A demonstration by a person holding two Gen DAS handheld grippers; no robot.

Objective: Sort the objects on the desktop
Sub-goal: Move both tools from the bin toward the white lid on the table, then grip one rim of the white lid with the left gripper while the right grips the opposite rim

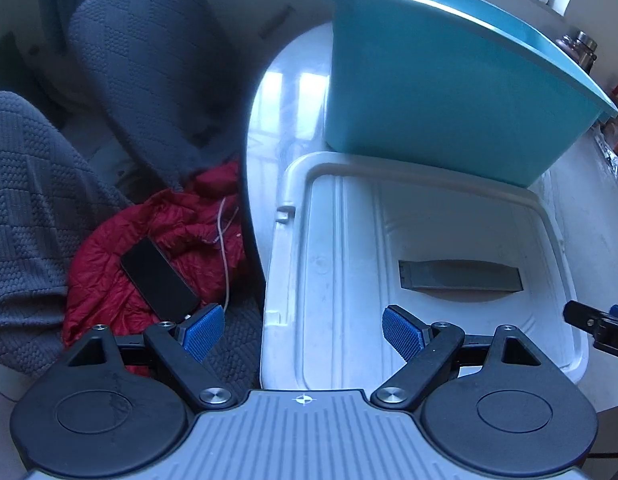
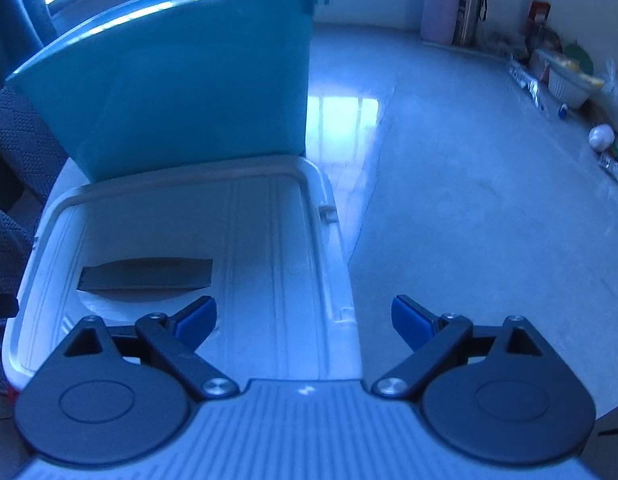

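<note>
A teal plastic bin [image 1: 437, 80] stands on the round white table, also seen in the right wrist view [image 2: 189, 80]. In front of it lies a white lid [image 1: 349, 264] with a dark handle recess [image 1: 461, 276]; it also shows in the right wrist view [image 2: 245, 248]. My left gripper [image 1: 303, 334] is open and empty, straddling the lid's left edge. My right gripper [image 2: 305, 322] is open and empty over the lid's right edge. The tip of the right gripper [image 1: 597, 326] shows at the left wrist view's right edge.
Left of the table stand grey chairs [image 1: 149, 60] with a red jacket [image 1: 157, 240] and a black phone [image 1: 159, 280] on one seat. Bottles [image 2: 457, 4], a white basket [image 2: 569, 84] and small clutter line the table's far right side [image 2: 489, 200].
</note>
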